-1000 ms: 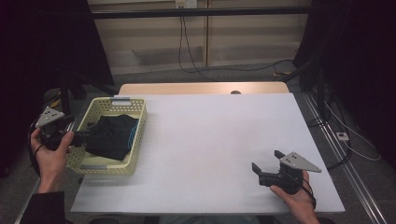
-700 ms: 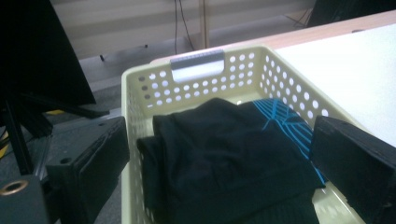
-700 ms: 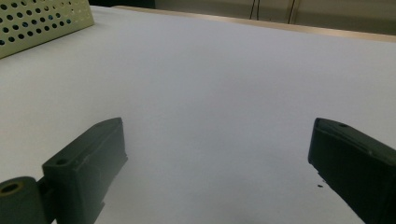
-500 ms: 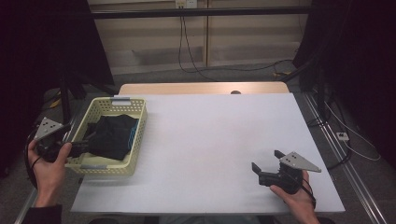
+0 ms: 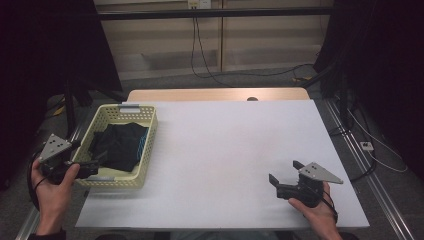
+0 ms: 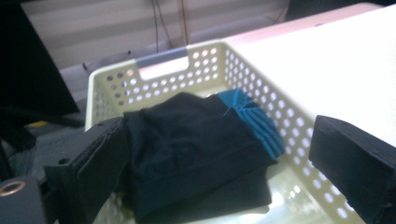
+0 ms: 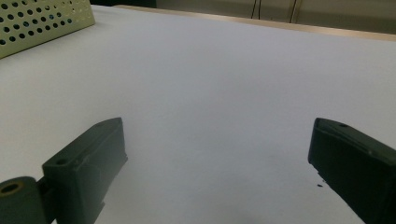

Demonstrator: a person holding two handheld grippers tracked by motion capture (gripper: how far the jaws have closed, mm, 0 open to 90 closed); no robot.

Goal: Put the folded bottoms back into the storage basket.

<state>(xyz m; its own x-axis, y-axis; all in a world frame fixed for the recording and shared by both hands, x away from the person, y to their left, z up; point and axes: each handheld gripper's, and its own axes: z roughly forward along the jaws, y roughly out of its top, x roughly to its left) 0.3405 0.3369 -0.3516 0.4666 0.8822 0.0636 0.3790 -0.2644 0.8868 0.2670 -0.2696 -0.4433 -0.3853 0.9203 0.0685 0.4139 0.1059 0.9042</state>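
Left gripper [image 5: 92,167] at near rim of yellow basket [image 5: 146,150], 2 jaws spread wide, gripping nothing. Folded black clothes [image 6: 187,149] lie inside basket just past the jaws. Right gripper [image 5: 284,179] well right of basket on white table [image 5: 225,145], jaws spread, empty.

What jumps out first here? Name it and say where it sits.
The pale yellow perforated basket at the table's left edge draws the eye, with folded black clothing showing a blue striped band inside it. The left gripper sits at the basket's near corner, jaws open toward the clothing, while the right gripper rests open on the bare white table at the near right.
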